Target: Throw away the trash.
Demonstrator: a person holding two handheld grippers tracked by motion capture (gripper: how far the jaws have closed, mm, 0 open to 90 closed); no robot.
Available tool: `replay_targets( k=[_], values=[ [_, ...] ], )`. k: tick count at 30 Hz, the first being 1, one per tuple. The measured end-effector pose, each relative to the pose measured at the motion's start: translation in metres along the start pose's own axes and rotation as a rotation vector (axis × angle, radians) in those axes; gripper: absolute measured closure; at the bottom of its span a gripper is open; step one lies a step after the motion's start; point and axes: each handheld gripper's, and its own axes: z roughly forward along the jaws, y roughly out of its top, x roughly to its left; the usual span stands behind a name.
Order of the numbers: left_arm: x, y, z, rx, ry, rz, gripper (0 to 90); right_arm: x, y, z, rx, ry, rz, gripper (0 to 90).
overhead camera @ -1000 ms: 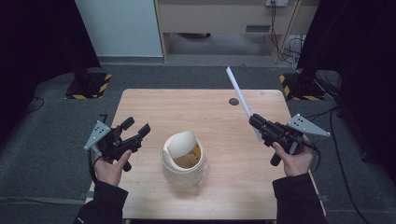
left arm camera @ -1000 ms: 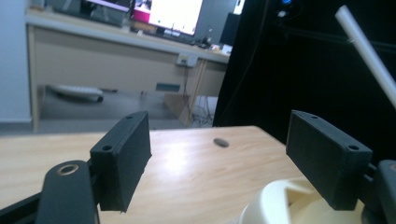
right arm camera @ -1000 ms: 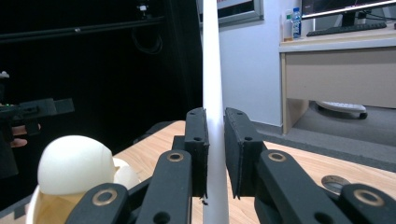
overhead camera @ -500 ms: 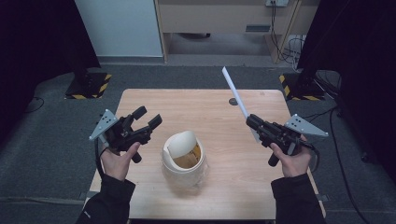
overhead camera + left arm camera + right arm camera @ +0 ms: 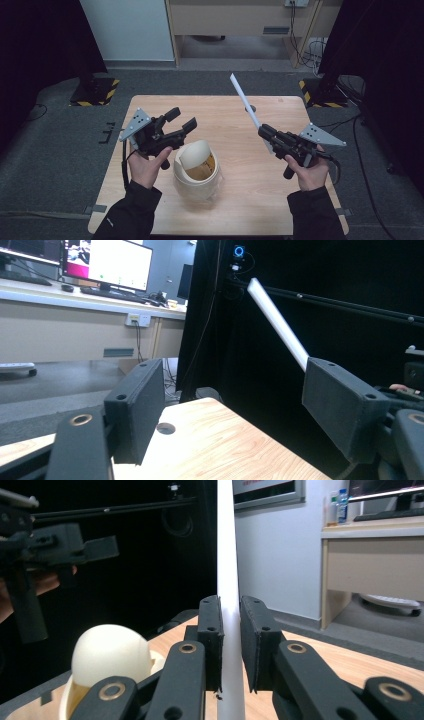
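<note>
A cream container (image 5: 196, 167) with a domed swing lid stands near the middle of the wooden table (image 5: 250, 200). My left gripper (image 5: 181, 121) hovers just left of and above it, open, with nothing between its pads (image 5: 136, 412); its jaws have just closed a little. My right gripper (image 5: 265, 131) is at the right, shut on a long white flat strip (image 5: 243, 99) that points up and away. In the right gripper view the strip (image 5: 227, 565) runs upright between the pressed pads (image 5: 210, 630), with the container (image 5: 110, 655) at lower left. The strip (image 5: 277, 322) shows in the left gripper view too.
A round cable hole (image 5: 251, 107) sits in the table's far side. Yellow-and-black striped stand bases (image 5: 95, 91) (image 5: 320, 94) rest on the floor past both far corners. A wooden desk (image 5: 240, 20) and a white panel (image 5: 125, 30) stand behind.
My left gripper has risen and moved right and away, closer to the container. The right hand has stayed put, and the strip's tip has swung slightly left.
</note>
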Motion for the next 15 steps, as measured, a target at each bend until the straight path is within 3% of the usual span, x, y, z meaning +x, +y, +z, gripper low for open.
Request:
replay_targets(
  k=[7,15],
  values=[
    [-0.019,0.001,0.023,0.032,-0.009,-0.006,30.1,0.008,-0.003,0.008,0.004,0.042,-0.006,80.0],
    [-0.026,-0.003,0.037,0.052,-0.01,-0.013,33.2,0.012,-0.007,0.013,0.007,0.074,0.003,80.0]
  ],
)
